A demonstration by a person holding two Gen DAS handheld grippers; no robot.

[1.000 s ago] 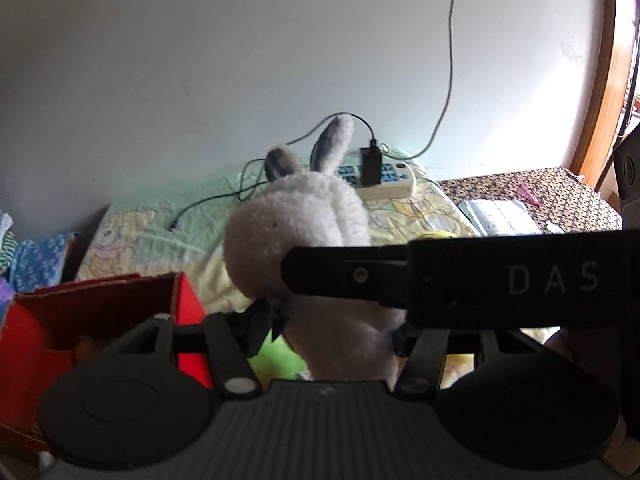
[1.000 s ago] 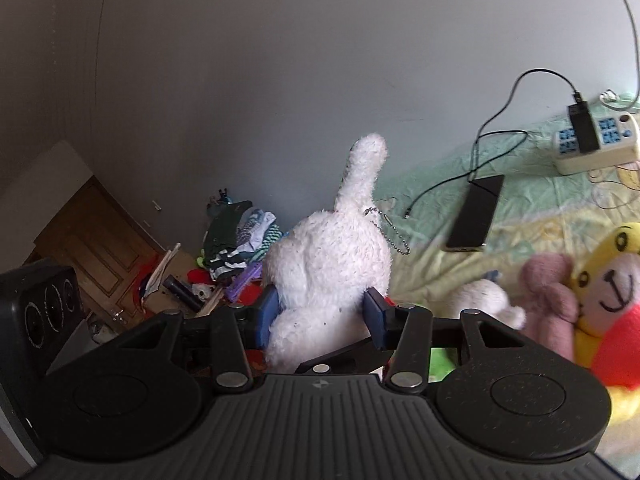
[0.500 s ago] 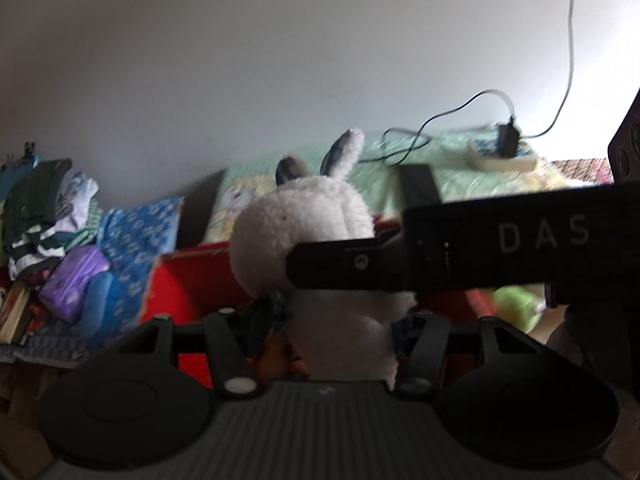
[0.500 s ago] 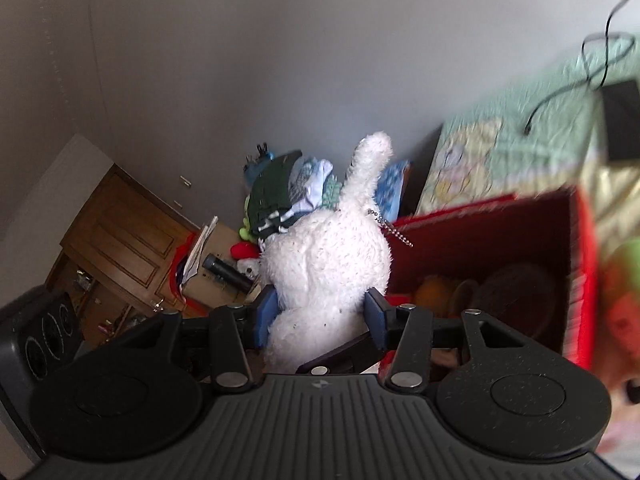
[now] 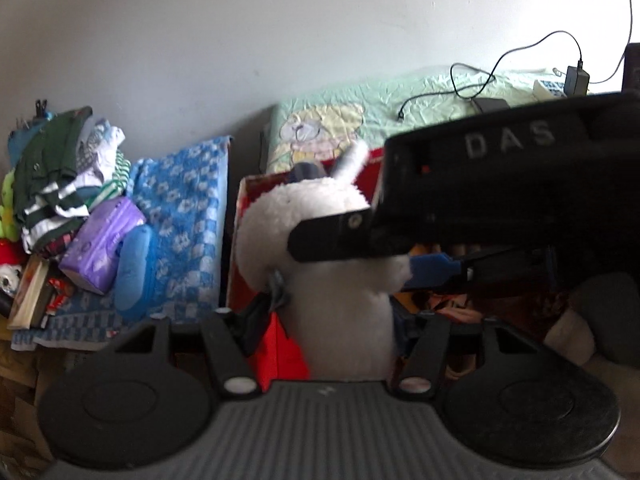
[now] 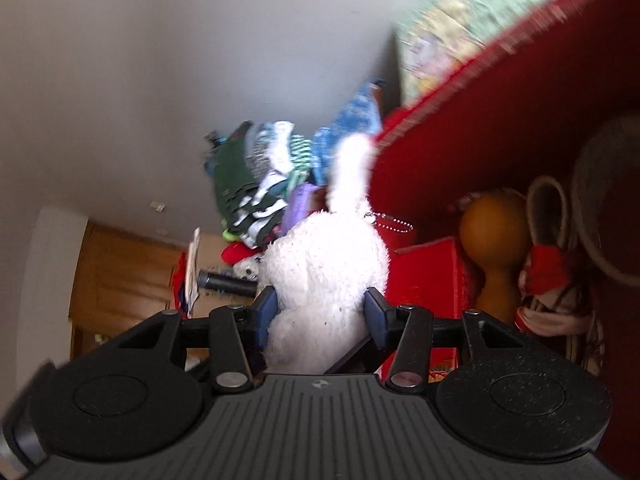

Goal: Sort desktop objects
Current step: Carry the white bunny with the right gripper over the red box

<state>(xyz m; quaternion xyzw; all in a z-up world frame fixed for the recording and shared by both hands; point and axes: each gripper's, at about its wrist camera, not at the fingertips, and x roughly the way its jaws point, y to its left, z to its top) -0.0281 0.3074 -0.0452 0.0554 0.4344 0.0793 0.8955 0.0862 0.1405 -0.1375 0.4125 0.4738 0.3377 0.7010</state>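
Clutter far left of the left gripper (image 5: 326, 322): folded clothes (image 5: 60, 184), a purple pack (image 5: 102, 250), a blue checked towel (image 5: 180, 216). Straight ahead, white plush rabbit (image 5: 320, 240), upright, pinched at its lower body between the left gripper's nearly closed fingers, ears pointing away. Behind and to the right of it, open red box (image 5: 256, 208). Crossing from the right, the right gripper's black body marked DAS, one blue pad (image 5: 432, 266) pressed to the rabbit's side.

From the right gripper (image 6: 320, 316): clothes pile (image 6: 256, 184) ahead left, then rabbit (image 6: 324, 264) squeezed between both blue pads (image 6: 266, 312), narrow gap, bead chain at its neck. To the right, red box (image 6: 480, 128) interior, holding an orange toy (image 6: 494, 240) and other blurred plush shapes.
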